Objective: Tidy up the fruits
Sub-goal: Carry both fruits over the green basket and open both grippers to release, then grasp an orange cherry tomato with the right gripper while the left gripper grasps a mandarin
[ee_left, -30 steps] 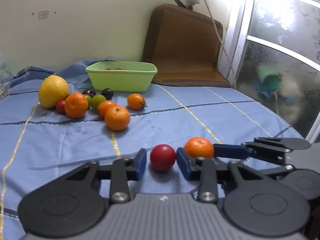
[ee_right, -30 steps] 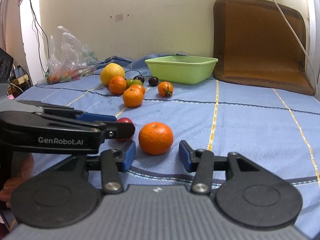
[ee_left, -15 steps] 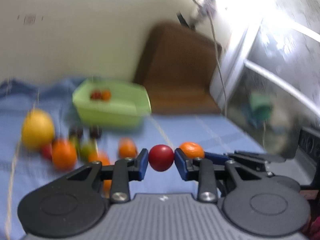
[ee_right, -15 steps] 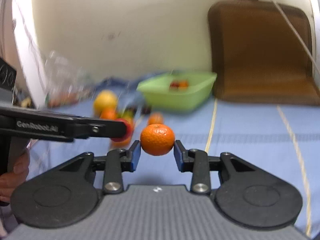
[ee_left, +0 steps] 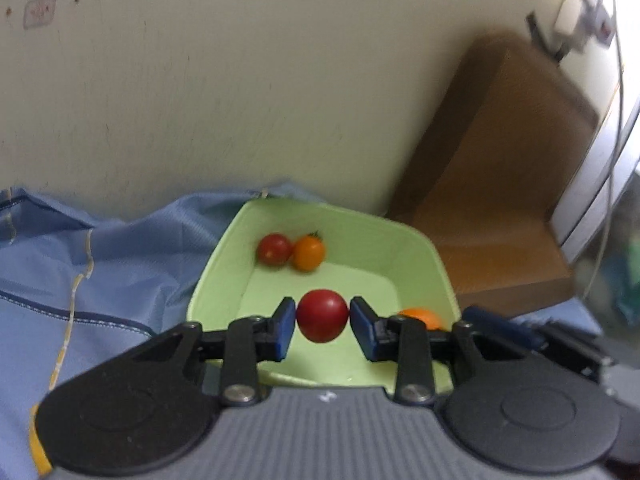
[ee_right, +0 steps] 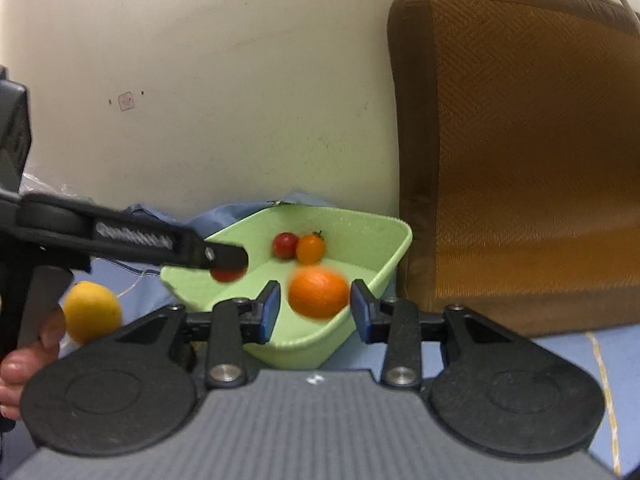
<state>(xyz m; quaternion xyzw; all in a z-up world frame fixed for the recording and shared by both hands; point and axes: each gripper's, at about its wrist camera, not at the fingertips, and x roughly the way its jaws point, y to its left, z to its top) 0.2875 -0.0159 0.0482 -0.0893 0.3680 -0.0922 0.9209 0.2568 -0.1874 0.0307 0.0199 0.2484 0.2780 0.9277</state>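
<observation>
Both grippers hang over the green bin (ee_left: 420,248). In the left wrist view my left gripper (ee_left: 323,322) has a red tomato (ee_left: 322,315) between its blue pads; the jaws are opening and a thin gap shows at each pad. In the right wrist view my right gripper (ee_right: 315,308) is opening too. A blurred orange mandarin (ee_right: 319,293) sits between its pads, clear of the left one, above the bin (ee_right: 372,232). A small red tomato (ee_left: 274,249) and an orange cherry tomato (ee_left: 308,253) lie inside at the back.
A brown cushion (ee_right: 520,160) leans on the wall right of the bin. A yellow lemon (ee_right: 92,312) lies on the blue cloth (ee_left: 120,272) to the left. A person's hand (ee_right: 24,360) grips the left tool's handle. The wall stands close behind the bin.
Both grippers closed on their fruit, lifted it off the cloth and carried it forward over the green bin. Both pairs of jaws have now widened, and the mandarin looks blurred.
</observation>
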